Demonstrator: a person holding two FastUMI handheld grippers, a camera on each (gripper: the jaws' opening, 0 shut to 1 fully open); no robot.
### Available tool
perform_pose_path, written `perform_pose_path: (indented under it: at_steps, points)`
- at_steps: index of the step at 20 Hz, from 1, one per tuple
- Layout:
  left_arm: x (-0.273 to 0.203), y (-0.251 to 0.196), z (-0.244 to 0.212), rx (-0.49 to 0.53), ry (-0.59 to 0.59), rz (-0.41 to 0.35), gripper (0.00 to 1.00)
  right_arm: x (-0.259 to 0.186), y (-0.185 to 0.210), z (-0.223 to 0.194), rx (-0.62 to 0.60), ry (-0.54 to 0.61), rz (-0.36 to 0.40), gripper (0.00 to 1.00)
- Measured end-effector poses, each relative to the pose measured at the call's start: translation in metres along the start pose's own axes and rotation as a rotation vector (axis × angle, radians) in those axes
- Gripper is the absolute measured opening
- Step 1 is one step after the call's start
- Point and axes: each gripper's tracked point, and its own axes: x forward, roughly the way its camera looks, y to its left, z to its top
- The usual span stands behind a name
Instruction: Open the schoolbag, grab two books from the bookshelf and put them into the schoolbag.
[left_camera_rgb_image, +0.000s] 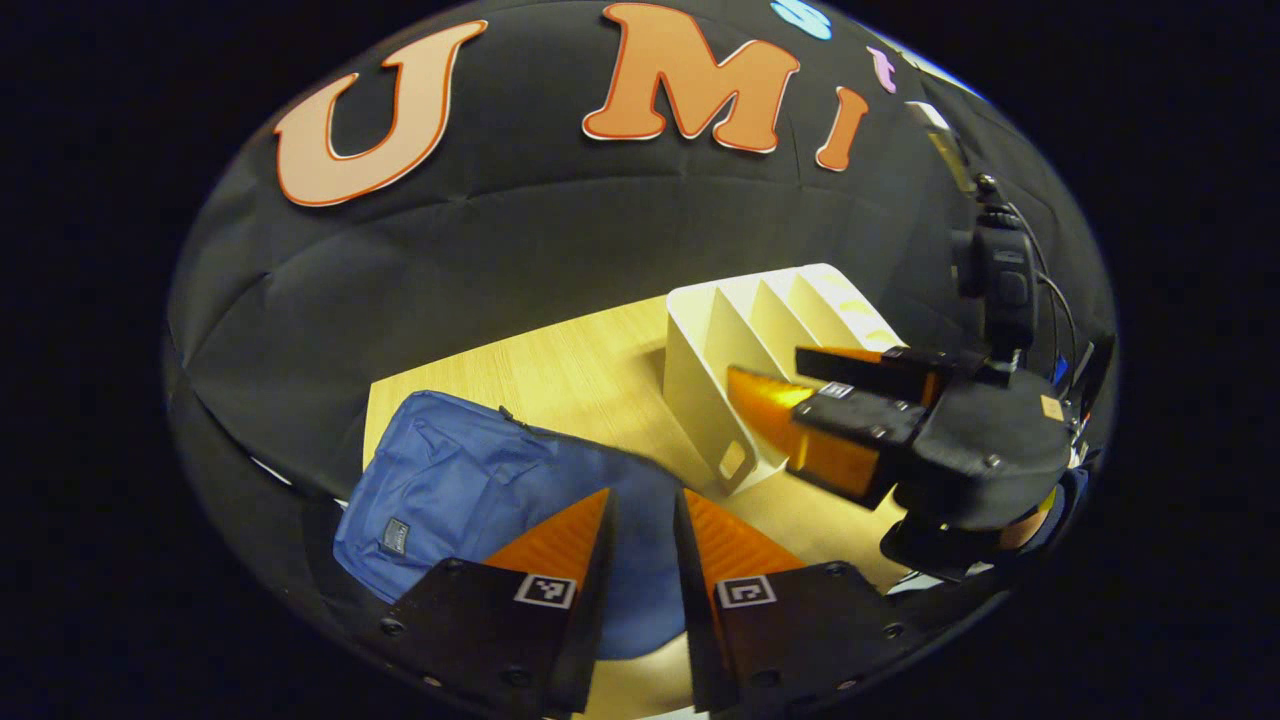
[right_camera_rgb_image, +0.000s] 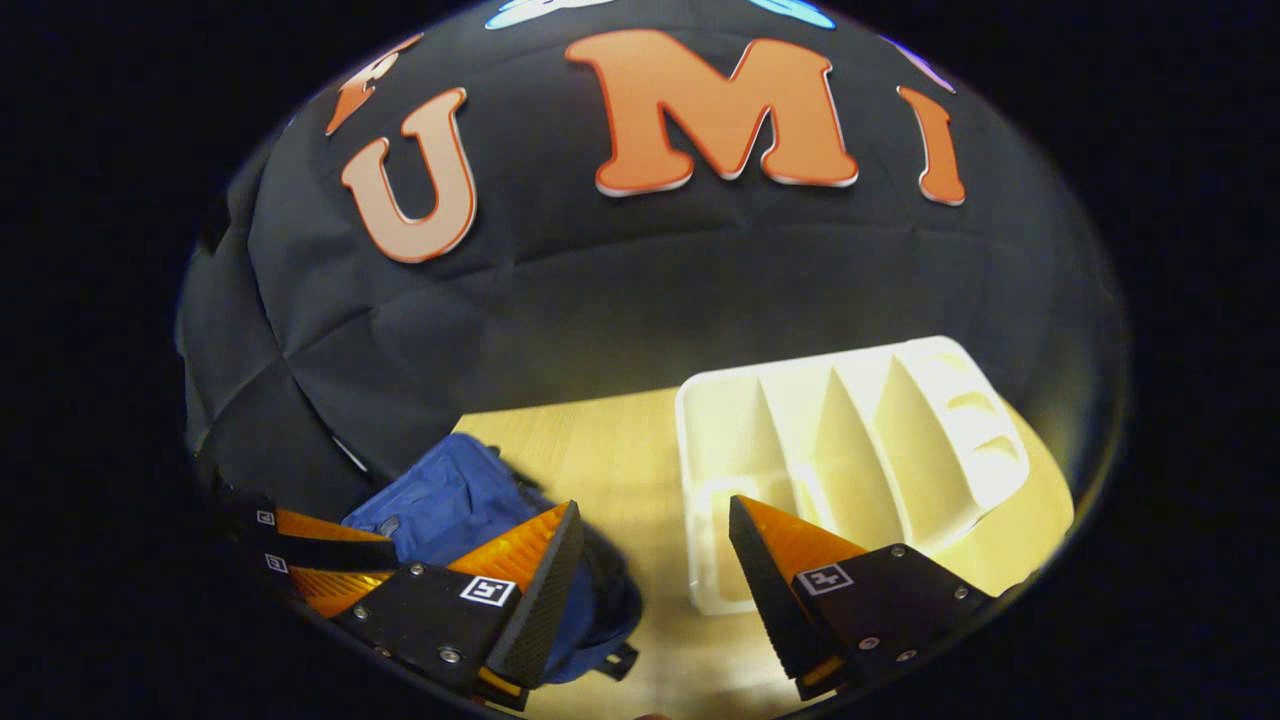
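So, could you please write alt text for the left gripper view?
A blue schoolbag lies closed on a wooden table, beside a white bookshelf whose slots look empty. The left gripper hovers open above the bag; the right gripper reaches toward the shelf.

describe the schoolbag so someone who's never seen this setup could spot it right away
Start from the light wooden table in front of the black cloth wall. A white slotted bookshelf stands on it; the schoolbag lies flat beside that rack, nearer the table's edge. It is the only soft, blue fabric thing there, with a small dark patch on its front, unlike the rigid white rack.
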Motion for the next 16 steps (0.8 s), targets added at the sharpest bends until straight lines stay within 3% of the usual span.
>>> perform_pose_path:
  at_steps: [2,4,7,8,11,16]
  points:
    - [-0.001,-0.012,0.013,-0.01,-0.047,0.037,0.51,-0.012,-0.025,0.028,-0.04,-0.064,-0.01,0.86]
    - [-0.005,-0.027,0.026,-0.034,-0.096,0.069,0.51,-0.026,-0.054,0.053,-0.077,-0.12,-0.028,0.86]
    - [-0.007,-0.055,0.048,-0.072,-0.177,0.106,0.52,-0.049,-0.079,0.068,-0.094,-0.139,0.002,0.88]
    - [-0.009,-0.059,0.055,-0.071,-0.211,0.13,0.58,-0.055,-0.088,0.073,-0.105,-0.148,-0.002,0.9]
    - [-0.023,-0.077,0.082,-0.065,-0.325,0.171,1.0,-0.07,-0.117,0.092,-0.146,-0.203,-0.033,0.92]
    - [-0.04,-0.081,0.113,-0.079,-0.479,0.274,0.99,-0.089,-0.133,0.113,-0.17,-0.257,-0.036,0.95]
